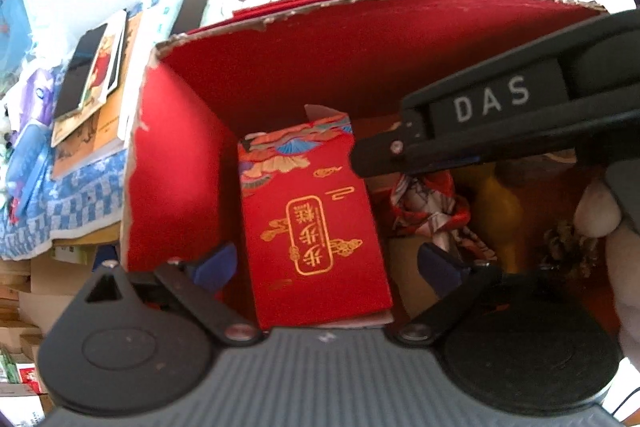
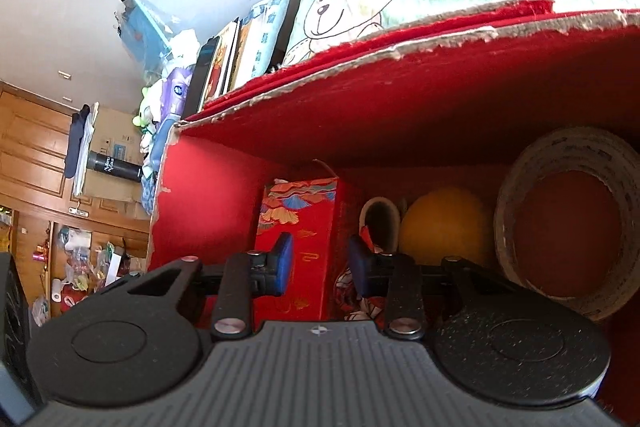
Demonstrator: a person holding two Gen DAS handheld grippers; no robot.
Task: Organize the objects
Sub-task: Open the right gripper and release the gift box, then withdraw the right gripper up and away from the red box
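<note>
Red gift box (image 1: 312,223) with gold print stood upright against left wall of the red storage box (image 1: 176,163), probably parked there to leave the remaining floor for smaller items. Lay centred between the wide-open jaws of the left gripper (image 1: 332,267), blue pads clear of both sides, nothing gripped. Seen from right gripper (image 2: 318,263), jaws likewise parted and empty, gift box's right edge roughly in the gap, left pad in front of its face; contact could not be told. Patterned cloth (image 1: 432,211) just beside gift box, yellow object (image 2: 444,223) next, tape roll (image 2: 568,215) leaning at right wall. Right gripper body crossed above contents in left view.
</note>
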